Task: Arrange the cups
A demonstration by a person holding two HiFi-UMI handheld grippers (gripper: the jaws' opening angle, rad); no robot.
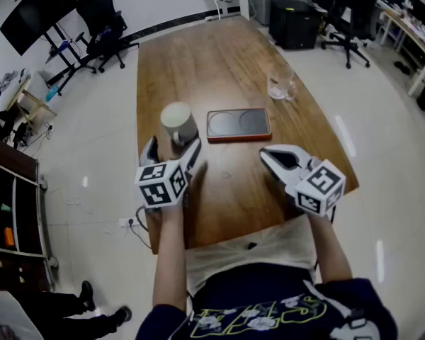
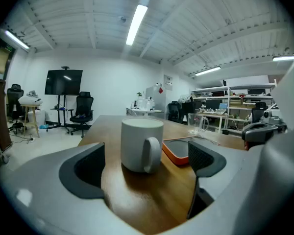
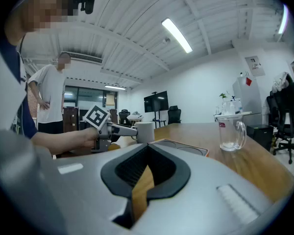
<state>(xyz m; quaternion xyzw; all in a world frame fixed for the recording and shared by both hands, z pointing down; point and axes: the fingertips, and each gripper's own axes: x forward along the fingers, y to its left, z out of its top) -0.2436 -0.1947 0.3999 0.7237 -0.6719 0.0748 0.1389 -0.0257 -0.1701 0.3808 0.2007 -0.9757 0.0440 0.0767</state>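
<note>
White mug [image 2: 141, 144] stands on the table at 12 o'clock of the left gripper [image 2: 147, 164], jaws wide apart: advance level, straddle the body clear of the near-facing handle, then close; the right gripper [image 1: 273, 158] has its jaws together.

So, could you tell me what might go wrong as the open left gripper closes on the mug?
1. The mug has its handle turned toward the left gripper, a little to its right side. A closing jaw could catch the handle instead of the wall and twist the mug.
2. The orange tray lies close beside the mug, so the jaw on that side might nudge it or ride onto its rim.
</note>
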